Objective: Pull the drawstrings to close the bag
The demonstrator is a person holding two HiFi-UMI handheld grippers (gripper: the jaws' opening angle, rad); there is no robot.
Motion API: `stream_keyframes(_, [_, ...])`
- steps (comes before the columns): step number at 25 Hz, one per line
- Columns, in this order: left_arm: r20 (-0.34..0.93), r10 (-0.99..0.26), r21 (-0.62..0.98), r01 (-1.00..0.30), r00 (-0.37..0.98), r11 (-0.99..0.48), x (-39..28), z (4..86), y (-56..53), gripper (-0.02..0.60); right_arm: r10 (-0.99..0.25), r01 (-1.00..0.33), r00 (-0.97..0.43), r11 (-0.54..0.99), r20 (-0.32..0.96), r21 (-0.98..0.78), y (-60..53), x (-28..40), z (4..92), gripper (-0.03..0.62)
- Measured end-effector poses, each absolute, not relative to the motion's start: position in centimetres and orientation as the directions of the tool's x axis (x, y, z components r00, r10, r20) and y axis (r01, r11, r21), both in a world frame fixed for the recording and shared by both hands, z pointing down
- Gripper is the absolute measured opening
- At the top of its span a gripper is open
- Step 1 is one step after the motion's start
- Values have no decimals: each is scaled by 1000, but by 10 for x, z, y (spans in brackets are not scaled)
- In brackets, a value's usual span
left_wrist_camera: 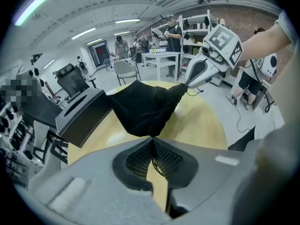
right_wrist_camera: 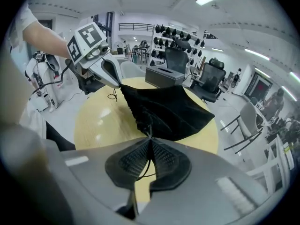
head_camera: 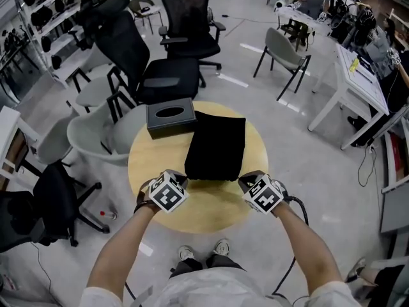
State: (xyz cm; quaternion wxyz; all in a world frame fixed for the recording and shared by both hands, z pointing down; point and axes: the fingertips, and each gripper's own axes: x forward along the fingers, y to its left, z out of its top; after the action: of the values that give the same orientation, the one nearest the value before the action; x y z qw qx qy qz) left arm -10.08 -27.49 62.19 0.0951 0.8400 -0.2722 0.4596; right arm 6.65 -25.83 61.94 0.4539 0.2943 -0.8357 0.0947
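Observation:
A black cloth drawstring bag [head_camera: 216, 147] lies on the round wooden table [head_camera: 198, 203], its mouth toward me. My left gripper [head_camera: 184, 183] is at the mouth's left corner and shut on the left drawstring [left_wrist_camera: 153, 162], whose thin cord runs between the pads. My right gripper [head_camera: 243, 183] is at the right corner, shut on the right drawstring [right_wrist_camera: 148, 158]. In the left gripper view the bag [left_wrist_camera: 143, 109] stretches from my jaws to the right gripper [left_wrist_camera: 186, 84]. The right gripper view shows the bag [right_wrist_camera: 166, 109] gathered at the mouth, with the left gripper [right_wrist_camera: 121, 84] at its far corner.
A dark tissue box [head_camera: 170, 117] sits on the table's far left edge, beside the bag. Black office chairs [head_camera: 163, 75] and grey chairs [head_camera: 96, 133] crowd the far and left sides. White desks [head_camera: 358, 88] stand at the right. People stand far back in the room.

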Motion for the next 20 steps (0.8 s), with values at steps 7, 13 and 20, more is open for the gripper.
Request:
stream_keyframes(7, [768,-469,-173,-563,437,-808,-101,573,-292,5,-506,-606,-424,775,751,179,-274,70,579,5])
stream_keyframes(13, [708,-547,-225,-592,446,-774,-99,531,-305,5,-571,-637,-432,741,698,212,-284,74,544,5])
stream_keyframes(20, [619,-641,-282,-633,454,-721,-97,482,-319,5,-665,-675,-424,685,615,275,-301,79,497,5])
